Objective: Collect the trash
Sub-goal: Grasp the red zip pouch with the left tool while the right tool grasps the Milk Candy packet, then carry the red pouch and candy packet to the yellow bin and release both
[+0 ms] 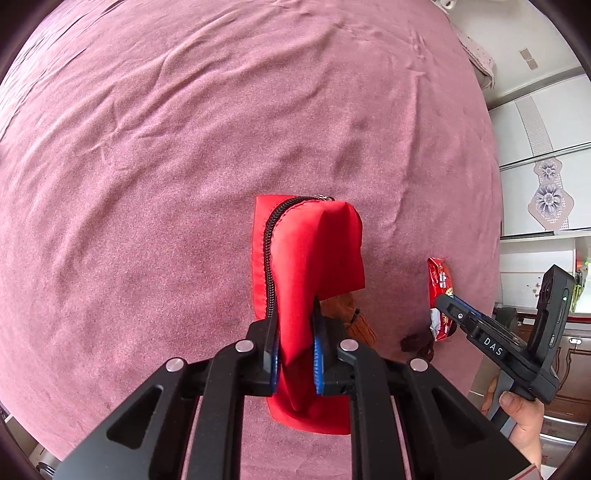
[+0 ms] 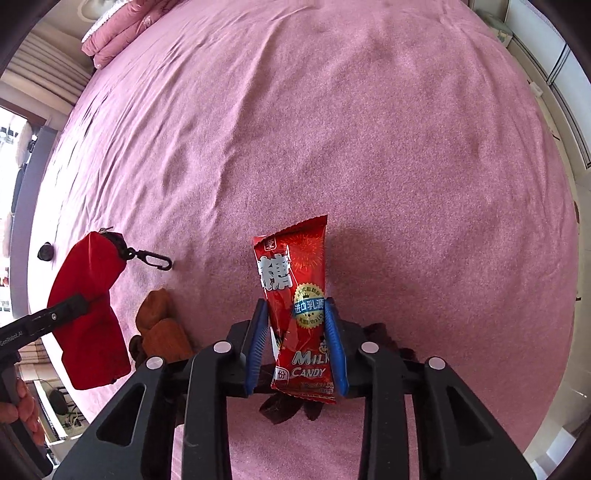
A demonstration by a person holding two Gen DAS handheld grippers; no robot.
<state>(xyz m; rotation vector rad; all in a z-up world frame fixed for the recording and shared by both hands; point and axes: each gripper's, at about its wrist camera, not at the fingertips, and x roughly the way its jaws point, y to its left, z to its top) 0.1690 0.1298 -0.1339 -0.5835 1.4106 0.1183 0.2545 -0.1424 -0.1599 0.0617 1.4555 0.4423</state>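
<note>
My left gripper (image 1: 293,310) is shut on a red zippered pouch (image 1: 314,254) and holds it up off the pink bedspread (image 1: 184,147); the pouch also shows at the left of the right wrist view (image 2: 88,314). My right gripper (image 2: 297,306) is shut on a red milk candy wrapper (image 2: 295,314), held upright above the bed. That wrapper and the right gripper show at the right of the left wrist view (image 1: 439,295). Brown crumpled wrappers (image 2: 159,332) lie beside the pouch. Dark reddish-brown pieces (image 2: 280,408) lie under the right gripper.
The bedspread (image 2: 332,129) fills both views. A folded pink quilt (image 2: 118,33) lies at the far corner. White cabinets (image 1: 535,147) stand beyond the bed's edge. A black clip (image 2: 155,260) hangs from the pouch.
</note>
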